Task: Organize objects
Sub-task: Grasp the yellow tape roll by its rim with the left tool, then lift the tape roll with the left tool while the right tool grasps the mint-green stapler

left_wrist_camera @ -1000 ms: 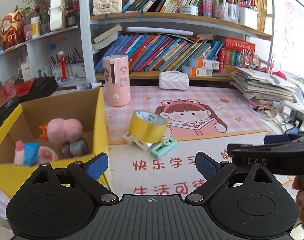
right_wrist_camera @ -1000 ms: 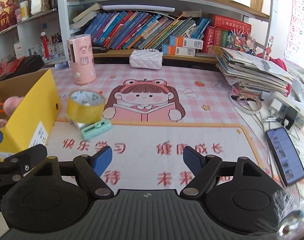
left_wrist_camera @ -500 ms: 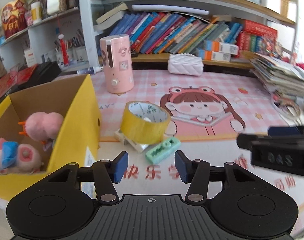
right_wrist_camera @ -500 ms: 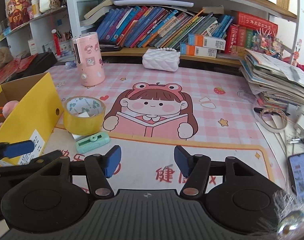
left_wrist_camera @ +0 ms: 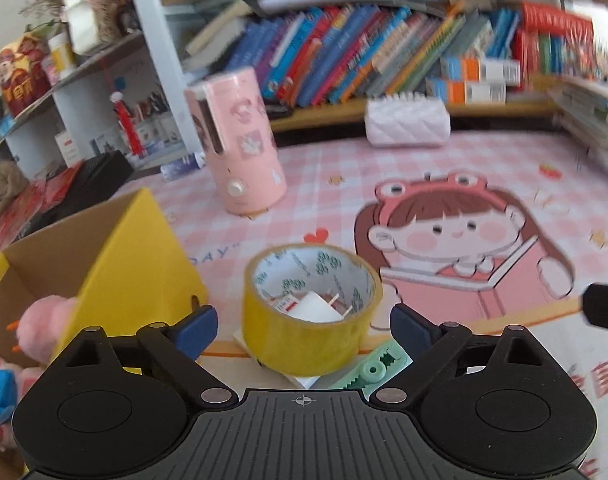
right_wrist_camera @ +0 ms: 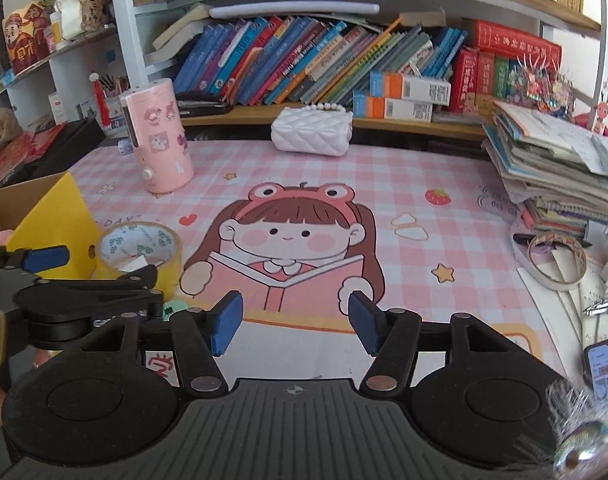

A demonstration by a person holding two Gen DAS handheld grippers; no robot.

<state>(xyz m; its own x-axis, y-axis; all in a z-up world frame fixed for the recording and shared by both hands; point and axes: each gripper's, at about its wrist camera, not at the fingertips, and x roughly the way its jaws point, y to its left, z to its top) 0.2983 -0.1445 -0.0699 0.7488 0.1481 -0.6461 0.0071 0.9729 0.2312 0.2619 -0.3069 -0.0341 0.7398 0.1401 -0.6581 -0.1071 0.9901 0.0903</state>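
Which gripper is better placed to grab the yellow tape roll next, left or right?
Left. The left gripper is open with the yellow tape roll right between its fingers, beside the yellow box. The right gripper is open too, but over the printed mat, with the roll off to its left.

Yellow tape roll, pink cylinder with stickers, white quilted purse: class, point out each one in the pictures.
Yellow tape roll point(left_wrist_camera: 309, 344), left wrist view, on its outer yellow band.
Pink cylinder with stickers point(right_wrist_camera: 160, 148), right wrist view, on its side wall.
White quilted purse point(right_wrist_camera: 311, 134), right wrist view, on its quilted front.
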